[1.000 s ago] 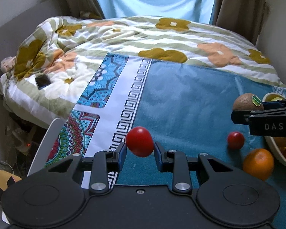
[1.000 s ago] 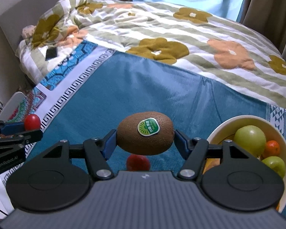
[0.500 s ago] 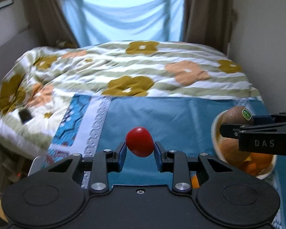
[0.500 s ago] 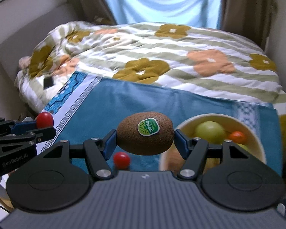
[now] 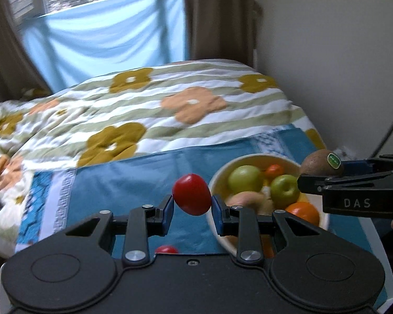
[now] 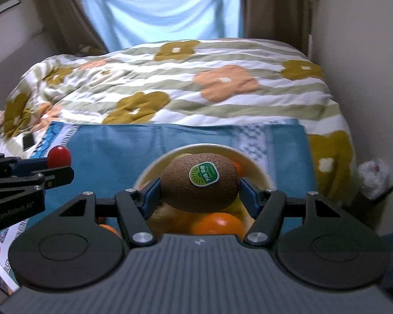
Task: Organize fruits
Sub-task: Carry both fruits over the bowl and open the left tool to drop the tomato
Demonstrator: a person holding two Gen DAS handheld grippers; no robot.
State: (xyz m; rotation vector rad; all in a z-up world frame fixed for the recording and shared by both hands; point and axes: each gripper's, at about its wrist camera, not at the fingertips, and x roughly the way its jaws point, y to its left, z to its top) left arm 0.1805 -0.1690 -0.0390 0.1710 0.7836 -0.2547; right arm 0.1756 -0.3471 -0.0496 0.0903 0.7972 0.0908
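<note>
The bed filled most of the room, its flowered quilt pushed back toward the curtained window. A blue cloth lay spread over the near end, likely to give the fruit a flat, clean place to sit. On that cloth, toward the wall, stood the cream bowl, already holding two green apples, an orange and a smaller orange fruit, so it looked to be the collecting point for everything loose.

The right gripper hung directly over the bowl with its fingers clamped on the two ends of a brown kiwi, sticker facing up. Held end to end like that, the kiwi could not roll out, and it seemed ready to be lowered in. The left gripper stood just beside the bowl's near-left rim, its fingers closed tight on a small red tomato. A second tomato lay on the cloth below it, half hidden by the gripper body, not yet collected.

Compared with a second earlier, both grippers had swung across toward the wall and risen a little. Back then the bowl sat off at the right edge of both views, with the blue cloth ahead of the fingers. Half a second earlier the bowl was closer in, and now it lay right under the kiwi. Neither grip had changed in that time.
</note>
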